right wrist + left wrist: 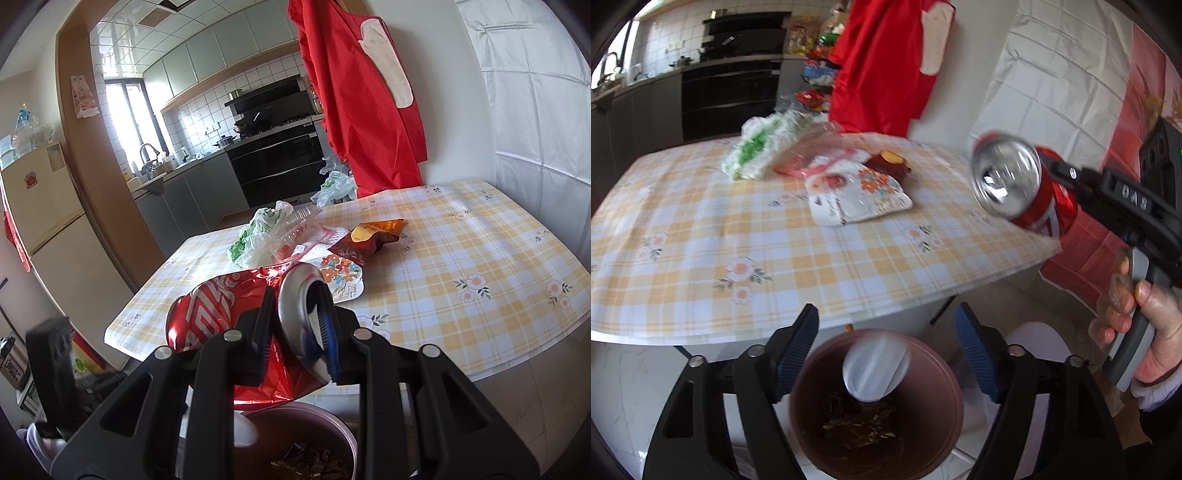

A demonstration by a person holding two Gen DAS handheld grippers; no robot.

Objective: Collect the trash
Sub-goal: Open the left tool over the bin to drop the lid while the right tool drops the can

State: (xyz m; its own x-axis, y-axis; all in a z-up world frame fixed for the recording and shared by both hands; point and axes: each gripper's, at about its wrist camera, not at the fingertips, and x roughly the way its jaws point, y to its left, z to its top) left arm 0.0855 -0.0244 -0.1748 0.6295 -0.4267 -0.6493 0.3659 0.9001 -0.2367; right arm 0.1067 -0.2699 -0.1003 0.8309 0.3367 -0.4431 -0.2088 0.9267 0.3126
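Can: your right tongs [295, 332] are clamped on the dented red soda can [229, 317], one pad on its side, the other hooked at its silver end, so it rides tilted. From the left wrist view the same can [1023, 184] hangs off the desk's near edge, in the air.

Left tongs: your left tongs [886, 350] are spread wide with nothing between the pads, held right over the bin [879, 406]. A blurred white object [875, 369] sits in the bin's mouth; I cannot tell whether it is falling or resting.

Bin: it stands on the floor just below the desk's near edge, brown scraps at the bottom. That spot suits the job: anything lifted off the desk needs only a short carry before you let go.

Desk: the checked cloth desk [701, 240] carries more litter: a green-and-white plastic bag [757, 147], a clear pink-tinted bag [812, 155], a flowered white packet [857, 195] and a dark red snack wrapper [890, 164], clustered near the far side.

Progress: judged from this, the can is next in, and the pile is left to collect.

Next move: bring the can over the bin's opening before you release; at its tilt it could clip the rim.
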